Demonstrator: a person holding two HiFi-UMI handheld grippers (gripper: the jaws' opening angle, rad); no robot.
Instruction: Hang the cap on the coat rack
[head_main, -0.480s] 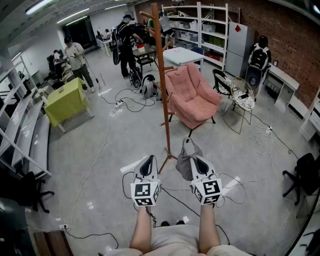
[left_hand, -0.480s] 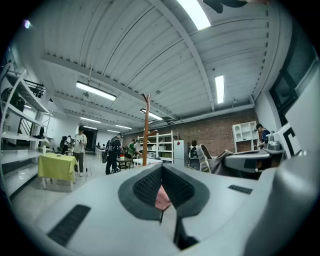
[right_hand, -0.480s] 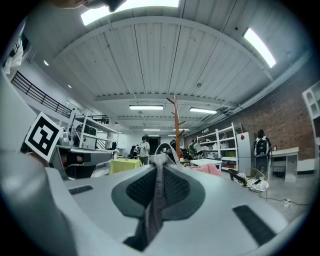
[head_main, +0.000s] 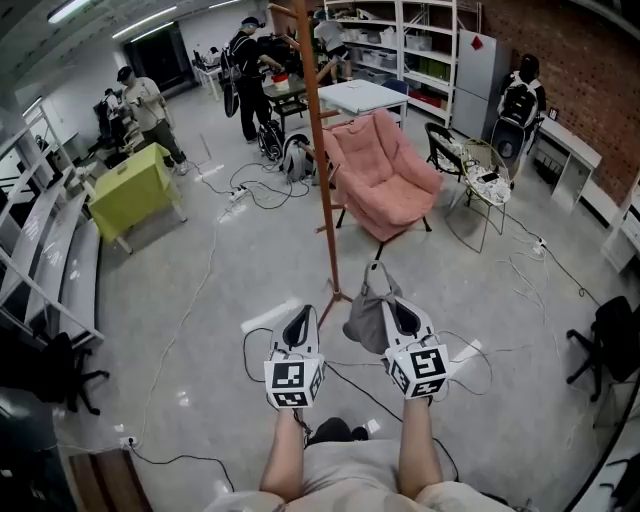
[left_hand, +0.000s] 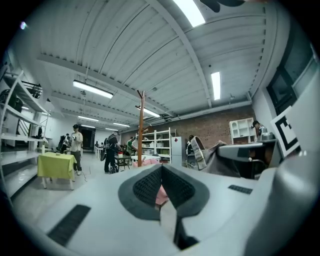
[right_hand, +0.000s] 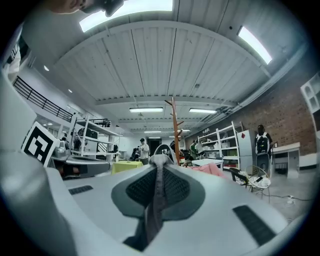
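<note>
The wooden coat rack (head_main: 318, 150) stands on the floor straight ahead; its pole also shows in the left gripper view (left_hand: 140, 125) and in the right gripper view (right_hand: 175, 130). My right gripper (head_main: 385, 300) is shut on the grey cap (head_main: 365, 318), which hangs from its tips near the rack's base. A strip of the cap's fabric (right_hand: 156, 200) is pinched between the pads of the right gripper (right_hand: 159, 161). My left gripper (head_main: 297, 322) hovers beside it, shut and holding nothing (left_hand: 161, 167). The cap (left_hand: 220, 155) shows at the right of the left gripper view.
A pink armchair (head_main: 385, 175) stands just behind the rack. Cables (head_main: 470, 360) trail over the floor. A green-covered table (head_main: 130, 190) is at the left and a round wire chair (head_main: 485, 190) at the right. People (head_main: 145, 105) stand at the back. A black office chair (head_main: 610, 330) is far right.
Both grippers and the cap have shifted slightly forward, closer to the rack's base. The grip on the cap is unchanged.
</note>
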